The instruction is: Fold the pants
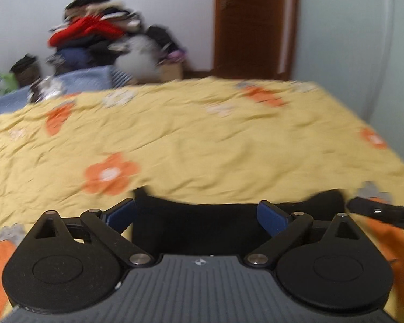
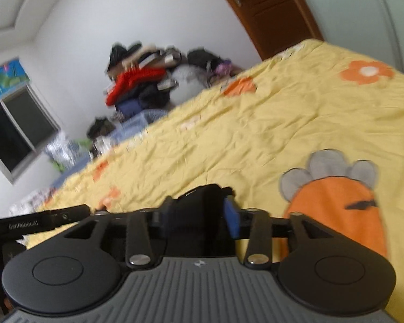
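Left wrist view: left tongs [image 1: 196, 212] spread wide over black pants [image 1: 215, 223] at the bed's [image 1: 202, 140] near edge, gripping nothing; right tongs [image 2: 199, 215] half-parted with the cloth between, grip unclear; release step, next regrasp for another fold.

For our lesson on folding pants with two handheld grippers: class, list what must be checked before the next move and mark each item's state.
1. Left gripper open: ok, jaws spread wide.
2. Black pants free of the left pads: ok, cloth lies between them unpinched.
3. Right gripper released: cannot tell, dark cloth sits between its part-open jaws.
4. Fold neat: cannot tell, mostly hidden.
5. Yellow bedspread beyond bare: ok.
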